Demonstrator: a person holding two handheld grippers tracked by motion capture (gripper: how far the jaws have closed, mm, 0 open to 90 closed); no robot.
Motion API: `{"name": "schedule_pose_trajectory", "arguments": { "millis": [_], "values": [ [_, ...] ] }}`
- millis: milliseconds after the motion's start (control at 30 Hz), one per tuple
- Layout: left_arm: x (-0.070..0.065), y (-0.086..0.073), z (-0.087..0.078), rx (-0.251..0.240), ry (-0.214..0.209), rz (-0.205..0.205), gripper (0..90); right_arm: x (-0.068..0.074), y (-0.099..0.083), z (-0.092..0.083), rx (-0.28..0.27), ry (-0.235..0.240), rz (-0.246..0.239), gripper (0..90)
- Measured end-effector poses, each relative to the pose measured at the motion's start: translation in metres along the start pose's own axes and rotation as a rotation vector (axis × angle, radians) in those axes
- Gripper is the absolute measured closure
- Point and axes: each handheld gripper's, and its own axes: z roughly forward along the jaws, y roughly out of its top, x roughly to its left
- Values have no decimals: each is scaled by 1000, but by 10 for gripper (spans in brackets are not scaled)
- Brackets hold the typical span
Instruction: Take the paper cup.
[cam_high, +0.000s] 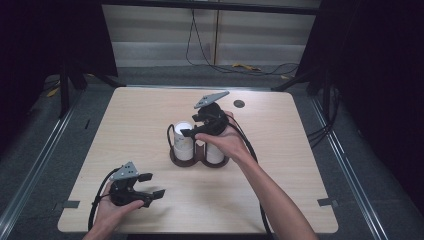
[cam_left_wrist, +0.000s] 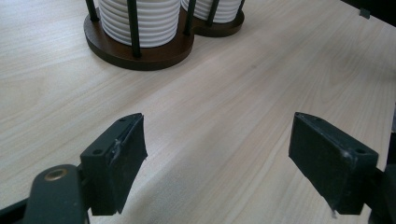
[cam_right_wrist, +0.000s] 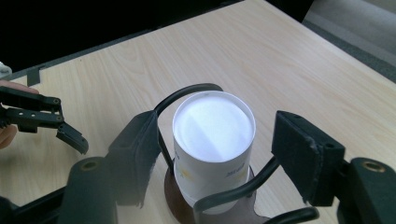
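**Both tools spread wide, one resting, one over the cup holder**

Left tool (cam_high: 150, 186) we see lying low on the tabletop (cam_high: 280, 195), near its front edge and well to the left front of the dark wooden holder (cam_high: 198, 157); its jaws are spread wide with nothing between them. At the holder itself, two stacks of white cups (cam_high: 183, 139) stand side by side inside black wire loops. Right tool (cam_right_wrist: 212, 144) we find just above the holder's left stack, jaws wide apart on either side of the top cup, not touching it.
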Motion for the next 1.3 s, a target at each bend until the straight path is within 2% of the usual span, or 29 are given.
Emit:
{"name": "schedule_pose_trajectory", "arguments": {
  "millis": [167,467,600,833,1000,1100,1133,1300],
  "values": [
    [0,0,0,0,-1,-3,188,-2,7,9,62,21,-10,316],
    [0,0,0,0,-1,-1,188,-5,15,17,103,43,-22,282],
    [1,0,0,3,-1,1,188,-7,18,23,142,37,-17,279],
    [0,0,0,1,-2,0,188,-8,18,29,176,57,-19,293],
    [1,0,-1,0,-1,3,187,-8,22,33,216,51,-28,301],
    [0,0,-1,-2,-5,1,187,-7,23,35,234,65,-27,314],
    [0,0,-1,-3,-5,2,188,-8,22,37,255,57,-28,314],
    [1,0,-1,-2,-5,1,187,-9,22,39,266,65,-21,322]
  ]
}}
